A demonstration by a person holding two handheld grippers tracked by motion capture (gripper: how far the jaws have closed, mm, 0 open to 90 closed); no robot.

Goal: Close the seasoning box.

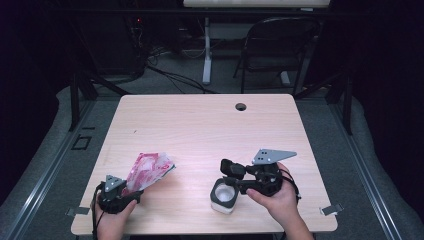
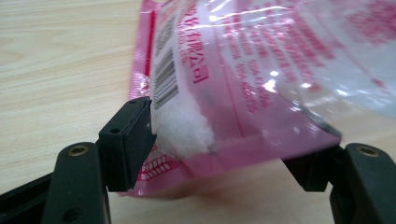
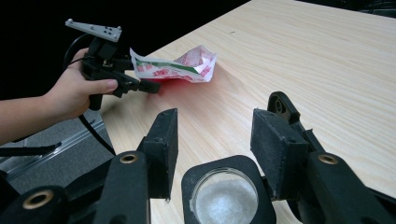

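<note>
Near right: right tongs [image 1: 231,176] spread, jaws either side of black container [image 3: 227,195] w/ white granules inside; not gripping yet. Container sits near table [image 1: 210,125] front edge, right of centre.
Near left: left tongs [image 1: 131,192] pinching bottom corner of pink bag [image 1: 148,170]; white granules bunched at that corner [image 2: 187,128]. Bag lifted, tilted up-right, mouth pointing far-right.
Step, judged: pour bag → container. Close right tongs on container to steady it first; bring bag mouth over opening, tip slowly, avoid spill.

On the table [image 1: 200,125], a bag [image 1: 147,171] lies at left, well apart from a jar [image 1: 223,197] near the front edge
</note>
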